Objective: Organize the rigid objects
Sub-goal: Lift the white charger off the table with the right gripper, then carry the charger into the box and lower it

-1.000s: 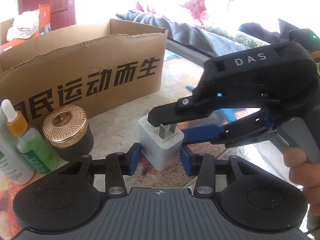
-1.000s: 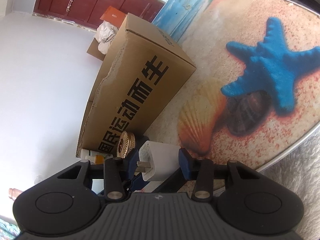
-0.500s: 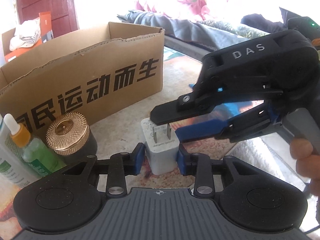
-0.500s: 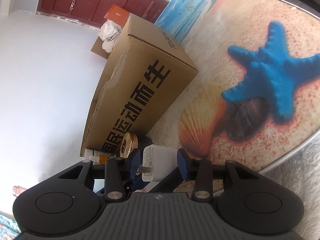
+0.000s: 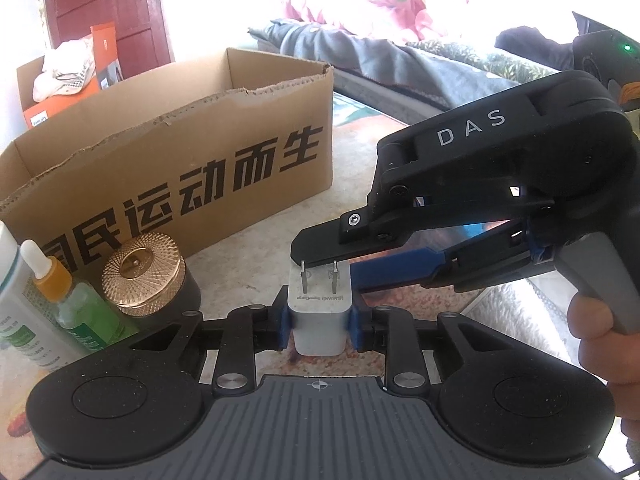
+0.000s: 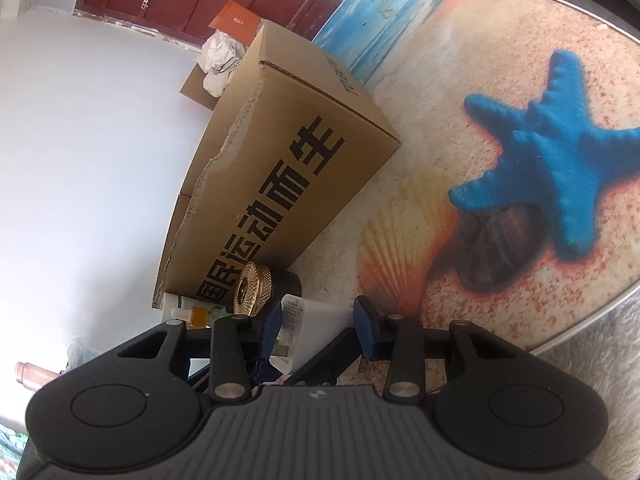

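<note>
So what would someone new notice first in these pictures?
The white charger in the centre, prongs up, with the left gripper closing its fingers on its sides and the right gripper over its prongs. Behind stands the open cardboard box with bold black lettering.

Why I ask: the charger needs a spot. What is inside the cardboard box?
The cardboard box is open on top. Only the upper inner faces of its far walls show. Nothing rises above the rim. Its floor and any contents hide behind the near wall.

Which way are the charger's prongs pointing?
Up. The charger stands on its base on the table, both prongs on top, between the closing left gripper's pads.
</note>
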